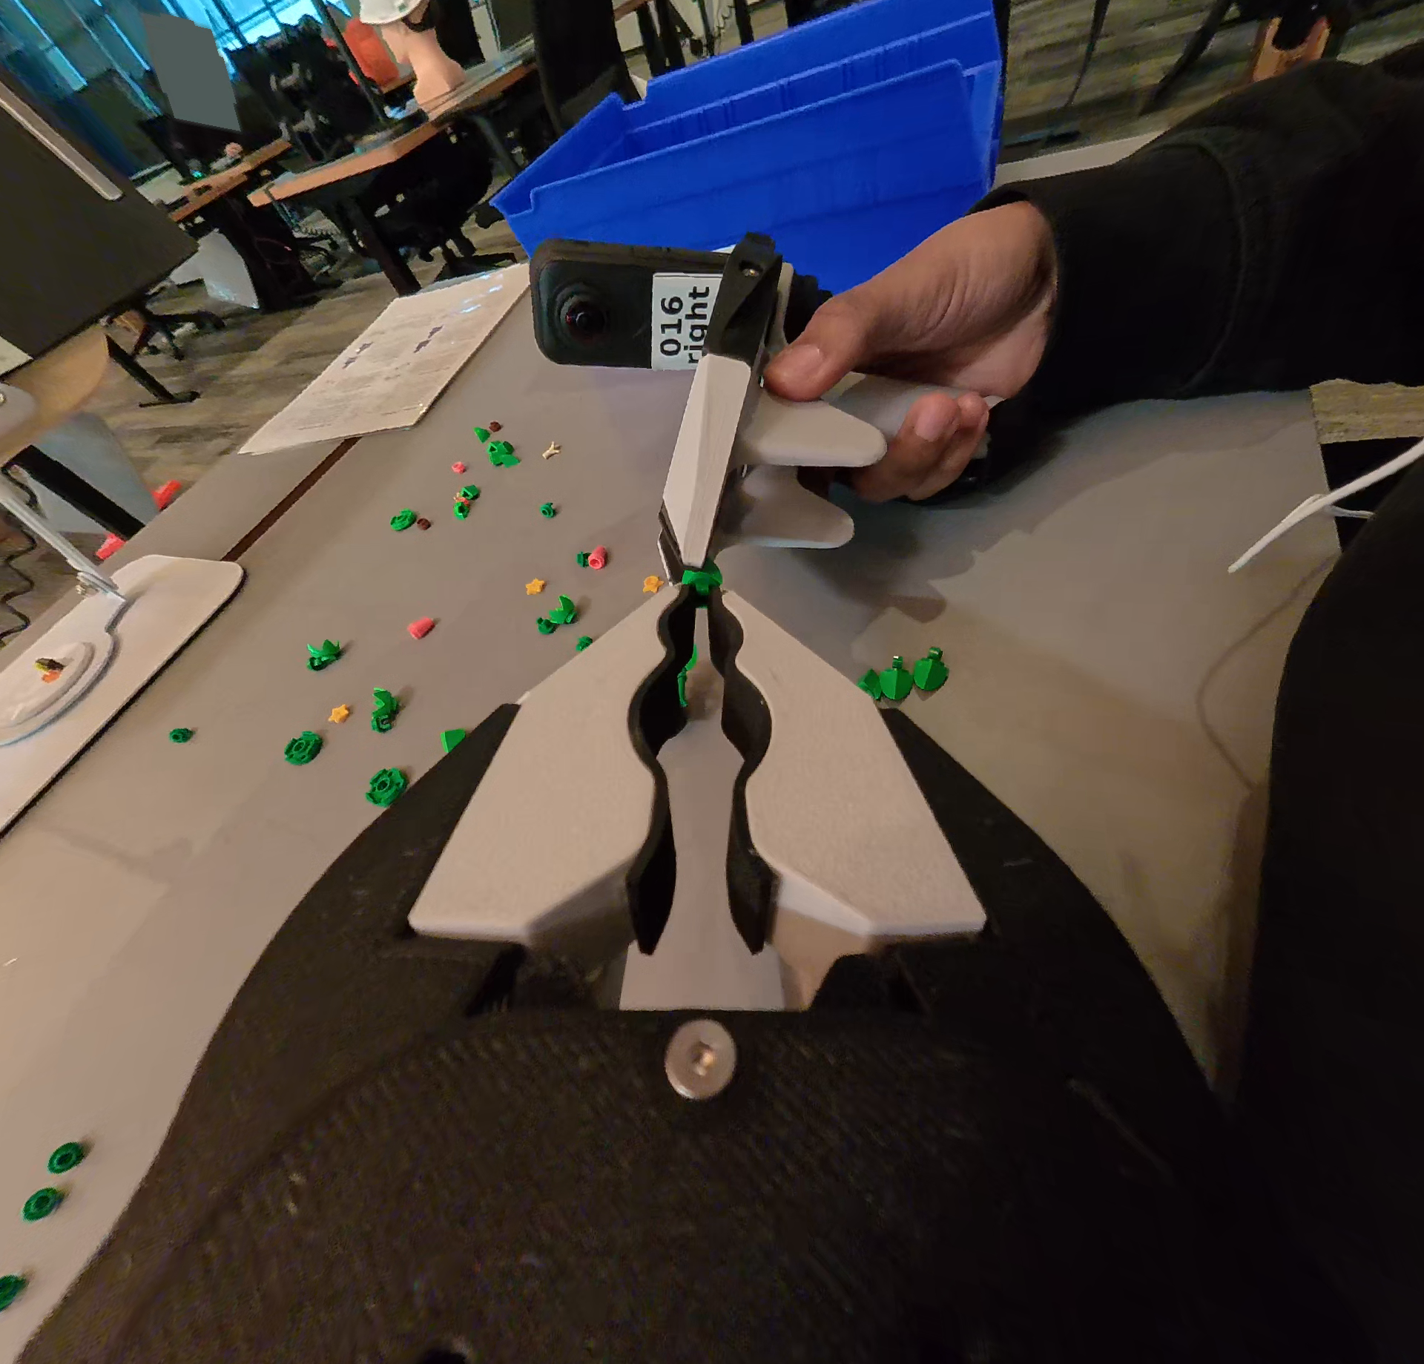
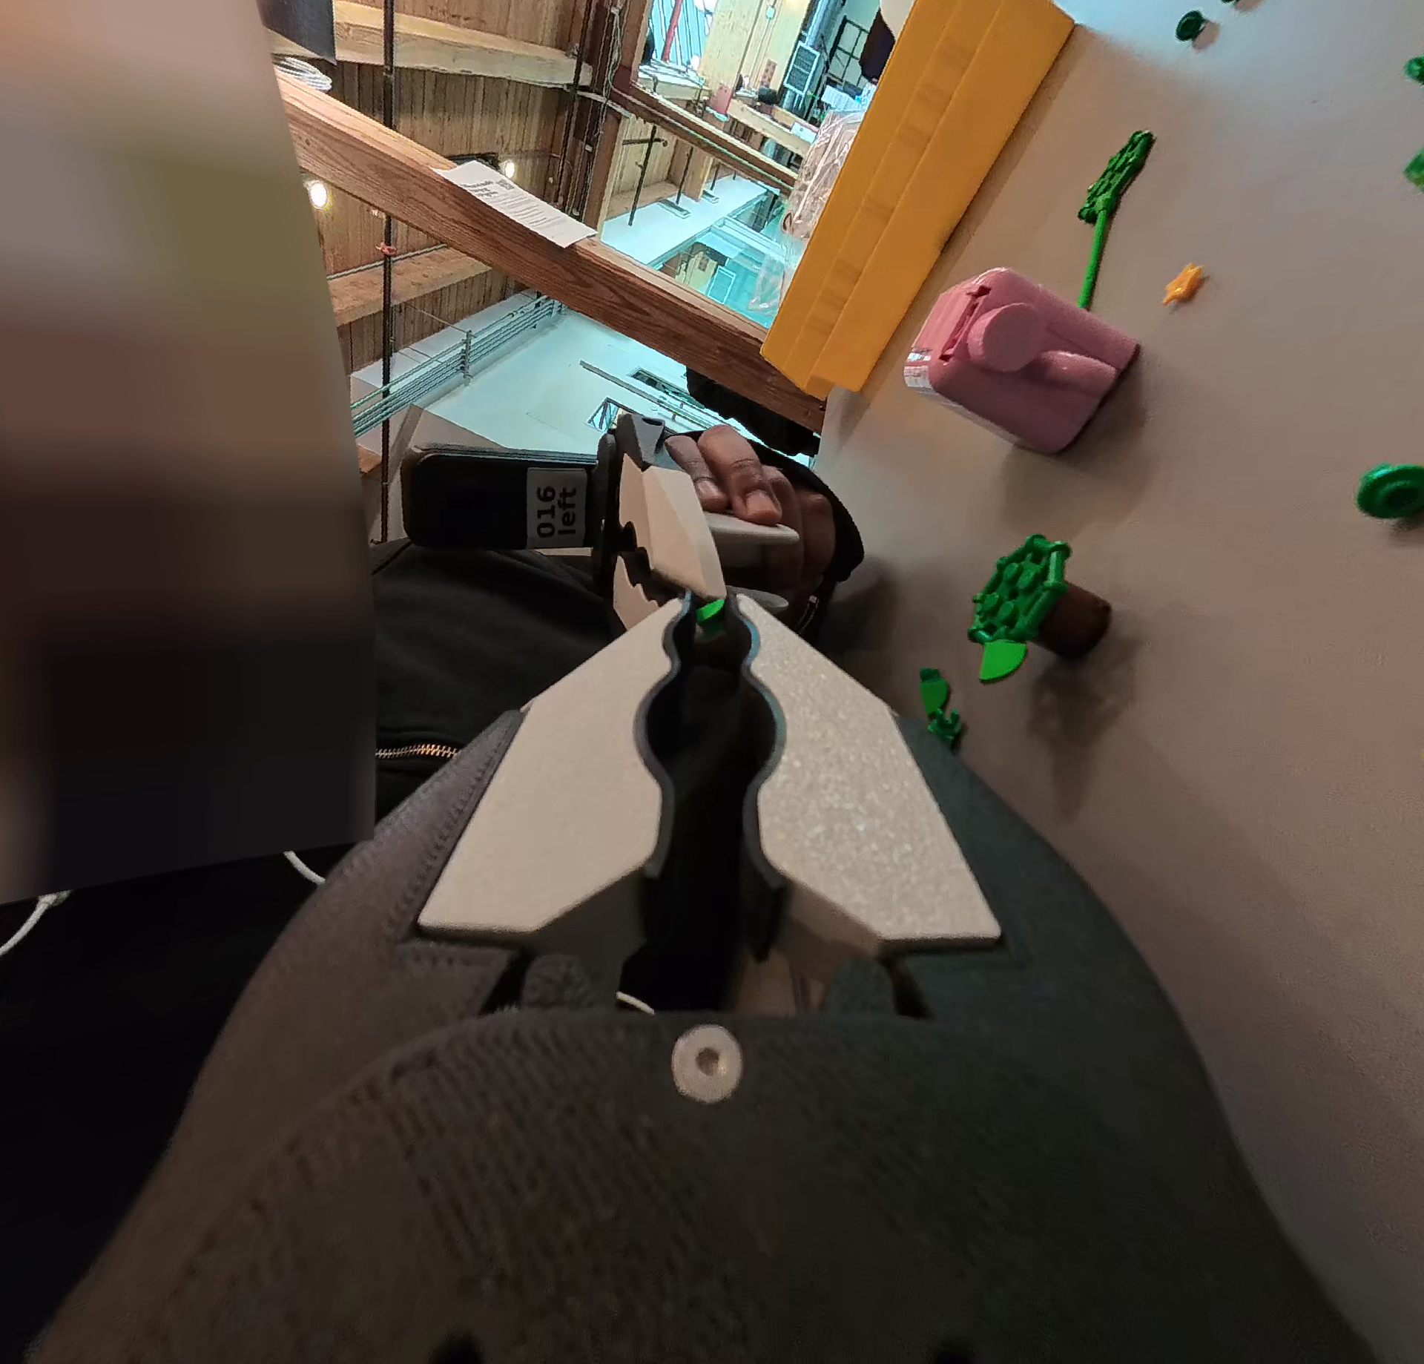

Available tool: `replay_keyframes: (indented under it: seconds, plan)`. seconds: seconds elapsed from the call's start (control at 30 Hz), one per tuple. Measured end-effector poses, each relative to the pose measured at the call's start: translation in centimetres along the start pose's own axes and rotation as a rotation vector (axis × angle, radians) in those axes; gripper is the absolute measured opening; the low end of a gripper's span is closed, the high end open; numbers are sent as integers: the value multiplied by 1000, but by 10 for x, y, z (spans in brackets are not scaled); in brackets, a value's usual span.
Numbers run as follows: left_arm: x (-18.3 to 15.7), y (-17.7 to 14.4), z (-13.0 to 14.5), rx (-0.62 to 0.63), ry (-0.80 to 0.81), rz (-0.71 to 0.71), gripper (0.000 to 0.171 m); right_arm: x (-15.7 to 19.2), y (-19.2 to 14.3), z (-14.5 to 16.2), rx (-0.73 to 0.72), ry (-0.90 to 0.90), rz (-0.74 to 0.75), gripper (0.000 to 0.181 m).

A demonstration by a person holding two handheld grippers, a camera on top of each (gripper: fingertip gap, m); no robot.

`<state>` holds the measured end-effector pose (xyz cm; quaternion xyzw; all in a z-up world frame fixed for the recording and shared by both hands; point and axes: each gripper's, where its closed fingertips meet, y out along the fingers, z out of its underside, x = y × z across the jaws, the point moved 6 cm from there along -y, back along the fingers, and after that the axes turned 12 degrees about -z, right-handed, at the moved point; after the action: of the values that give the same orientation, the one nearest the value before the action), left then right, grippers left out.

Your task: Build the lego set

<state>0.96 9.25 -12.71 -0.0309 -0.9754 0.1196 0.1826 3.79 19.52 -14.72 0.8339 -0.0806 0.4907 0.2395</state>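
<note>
Left wrist view: the left gripper (image 1: pixel 700 604) has its two grey fingers drawn close at the tips, clenched on a thin green stem piece (image 1: pixel 688 672) that hangs down through the gap between the black pads, its lower end just above the grey table (image 1: pixel 1040 633). At the stem's top sits a small green piece (image 1: pixel 701 576), and the right gripper (image 1: pixel 682 552), held by a hand (image 1: pixel 917 356) in a black sleeve, comes down from above with its tips pinched on that piece, touching the left gripper's tips. Loose green, pink and yellow pieces lie scattered on the table to the left, three green leaf pieces (image 1: pixel 903 678) just to the right, and a blue bin (image 1: pixel 770 140) stands behind. In the right wrist view the right gripper (image 2: pixel 713 622) grips the bright green piece (image 2: pixel 709 609) at its fingertips, tip to tip with the left gripper (image 2: pixel 697 583).
</note>
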Motion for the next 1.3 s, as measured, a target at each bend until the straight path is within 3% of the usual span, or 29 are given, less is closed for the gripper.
replay_keyframes:
  seconds: [0.37, 0.8, 1.3]
  plan:
    - [-2, 1, 1, 18, 24, -6, 0, 1, -1, 1, 40, -46, 47, 5]
    - [3, 3, 1, 66, -183, 66, 0, 4, 1, 1, 84, -166, 101, 5]
    - [11, 0, -2, 32, -456, 178, 0, 13, 6, 0, 119, -308, 103, 5]
